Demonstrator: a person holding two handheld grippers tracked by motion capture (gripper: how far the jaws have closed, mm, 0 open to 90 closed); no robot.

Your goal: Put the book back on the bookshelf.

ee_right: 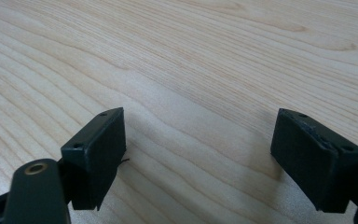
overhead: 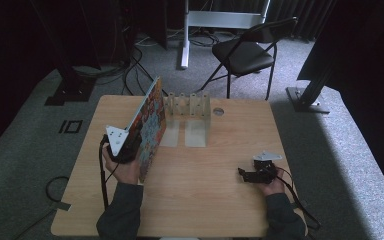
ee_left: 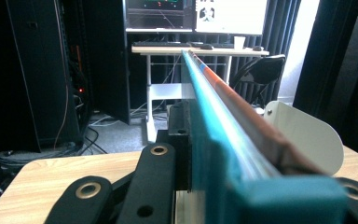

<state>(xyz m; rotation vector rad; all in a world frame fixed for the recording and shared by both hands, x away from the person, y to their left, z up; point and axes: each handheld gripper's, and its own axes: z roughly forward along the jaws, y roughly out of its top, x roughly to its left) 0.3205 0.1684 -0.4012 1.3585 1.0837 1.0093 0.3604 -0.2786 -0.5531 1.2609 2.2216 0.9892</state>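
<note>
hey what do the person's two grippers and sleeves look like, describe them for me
Both grippers are black. The left gripper carries a grey three-cornered plate with small holes; the right gripper has one too. A black cable trails from each. Jaws are blocky black pads; brass-coloured rivets mark the linkages. The sleeves are dark grey.

Matt wooden table point(overhead: 220, 170), glossy printed book point(overhead: 150, 125).

The thin, colourfully printed book point(overhead: 150, 125) hides the tips of the left tongs point(overhead: 130, 145) in the high view, and its cover pictures are too small to make out. In the left gripper view, the book's teal near corner point(ee_left: 279, 198) is blurred and cut off by the bottom edge, and it hides most of the white metal rack point(ee_left: 303, 135) behind it.
</note>
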